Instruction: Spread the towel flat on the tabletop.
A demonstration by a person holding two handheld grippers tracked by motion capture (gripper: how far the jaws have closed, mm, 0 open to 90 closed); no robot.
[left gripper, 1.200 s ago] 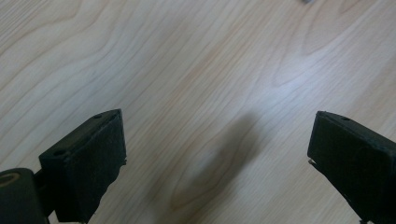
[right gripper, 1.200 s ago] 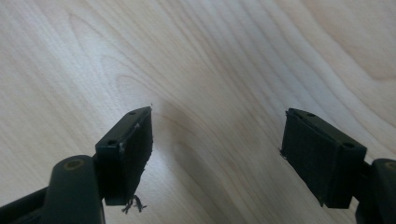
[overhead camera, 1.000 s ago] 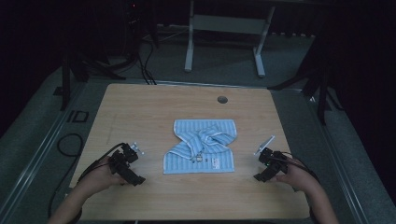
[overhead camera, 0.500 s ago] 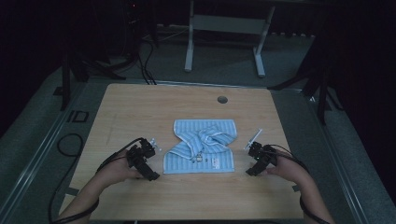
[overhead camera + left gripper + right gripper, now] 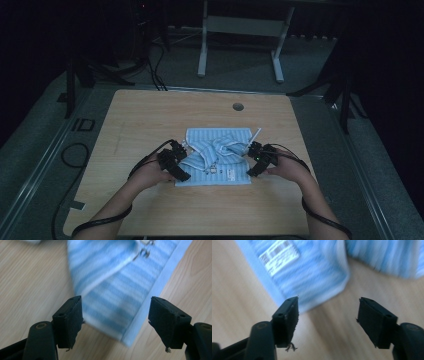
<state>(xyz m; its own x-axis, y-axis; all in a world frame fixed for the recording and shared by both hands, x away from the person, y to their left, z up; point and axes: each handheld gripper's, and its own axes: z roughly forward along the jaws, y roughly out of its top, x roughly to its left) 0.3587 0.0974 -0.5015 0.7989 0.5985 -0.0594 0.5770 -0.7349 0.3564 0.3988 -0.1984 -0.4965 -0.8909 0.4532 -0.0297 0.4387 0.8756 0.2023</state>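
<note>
Towel [image 5: 216, 157] is lying crumpled on the table [image 5: 150, 115], between the two grippers. Left gripper [image 5: 181, 159]: jaws standing apart, just been closing, a towel corner lying between them [image 5: 117, 315], pads not pressing. Right gripper [image 5: 251, 159]: jaws apart, likewise closing, towel corner just ahead of its left jaw [image 5: 312, 280].

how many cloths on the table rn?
1: a crumpled blue-and-white striped towel at the middle of the wooden table, between the left gripper and right gripper. None visibly hidden.
</note>
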